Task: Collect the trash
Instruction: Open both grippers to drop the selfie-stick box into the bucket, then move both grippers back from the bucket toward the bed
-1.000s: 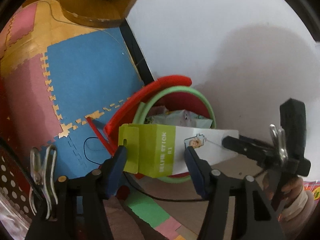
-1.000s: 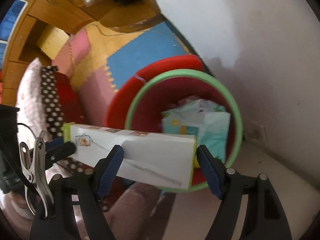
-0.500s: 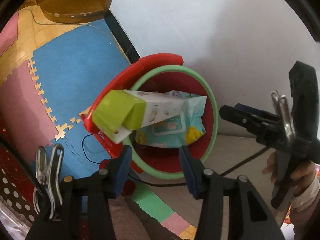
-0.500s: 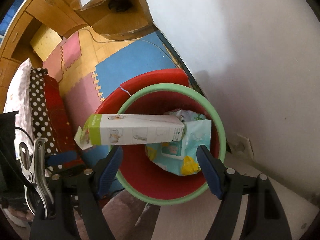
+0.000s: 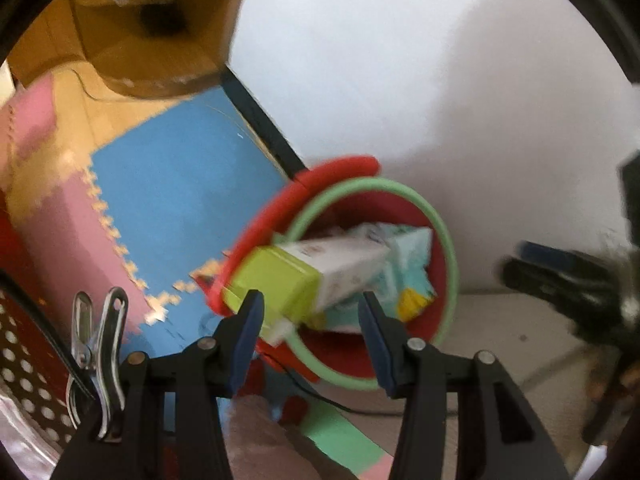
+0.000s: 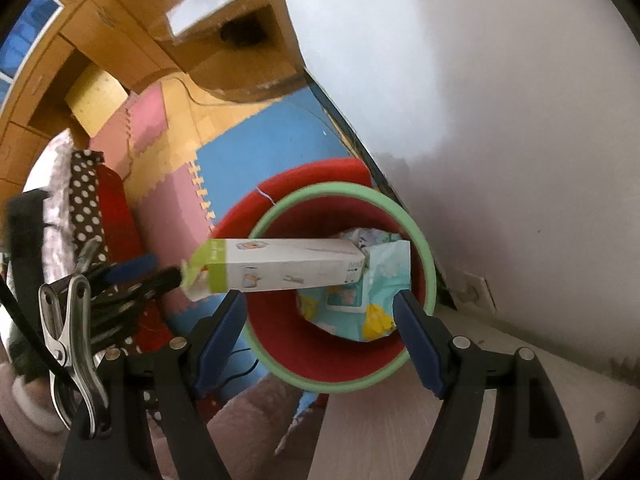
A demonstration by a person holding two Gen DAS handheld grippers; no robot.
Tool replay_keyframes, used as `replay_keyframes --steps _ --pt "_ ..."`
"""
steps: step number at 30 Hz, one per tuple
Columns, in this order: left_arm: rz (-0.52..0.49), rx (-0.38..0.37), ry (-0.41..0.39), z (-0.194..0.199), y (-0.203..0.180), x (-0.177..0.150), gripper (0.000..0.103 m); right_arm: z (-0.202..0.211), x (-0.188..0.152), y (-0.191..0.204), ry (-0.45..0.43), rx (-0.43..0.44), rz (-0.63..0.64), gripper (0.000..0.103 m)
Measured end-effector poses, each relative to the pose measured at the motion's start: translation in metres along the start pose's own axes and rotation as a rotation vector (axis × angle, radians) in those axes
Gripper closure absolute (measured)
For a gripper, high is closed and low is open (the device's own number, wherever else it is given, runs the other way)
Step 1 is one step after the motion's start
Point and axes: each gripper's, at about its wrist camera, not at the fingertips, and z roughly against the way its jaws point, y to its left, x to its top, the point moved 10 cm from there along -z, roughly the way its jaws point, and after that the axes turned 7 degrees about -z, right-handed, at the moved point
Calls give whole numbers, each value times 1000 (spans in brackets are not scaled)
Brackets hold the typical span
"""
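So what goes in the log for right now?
box: resting across bin rim, on blue packet | left claw: open | right claw: open

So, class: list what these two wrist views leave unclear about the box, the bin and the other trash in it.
- Box: small print unreadable, both views.
- Bin bottom: hidden by the packet, both views.
- Right gripper: blurred, left view.
- Box's far end: hidden inside the bin, left view.

You see a matt cardboard box [image 6: 288,266] on a crinkly glossy plastic packet [image 6: 372,300], in a smooth plastic bin [image 6: 424,256] beside foam mats [image 6: 256,140].
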Motion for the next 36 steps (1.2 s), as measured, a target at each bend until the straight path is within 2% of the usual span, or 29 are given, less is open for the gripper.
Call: replay_keyframes --steps 1,5,6,7,9,15,19,23,27,28,36 --pt "-2 16 3 -3 3 2 52 5 0 2 -10 6 1 25" --pt "-45 6 33 -31 -4 10 53 26 -1 3 -54 23 -31 25" --pt "-58 12 47 -41 -7 11 57 30 -2 3 -59 31 -47 25" --pt "-75 13 65 -52 -11 10 69 34 -2 2 -65 42 -66 26" --pt "-119 24 84 -70 -17 7 81 41 -2 0 -76 57 -96 26" --pt "-174 -2 167 -107 -39 -16 81 59 -10 -2 -108 43 -99 26" --pt "-195 7 202 -123 -49 -27 81 69 -17 -3 -126 28 -101 26" --pt "-245 50 218 -131 -55 -27 81 83 -25 -6 -157 27 -126 26" --pt "-258 54 206 -122 -64 -22 80 97 -36 -10 -188 52 -172 26" --pt "-260 52 194 -116 -67 -20 74 100 -39 -10 -194 57 -177 26" --pt "-275 30 93 -46 -99 -6 64 136 -59 -9 -275 83 -197 26"
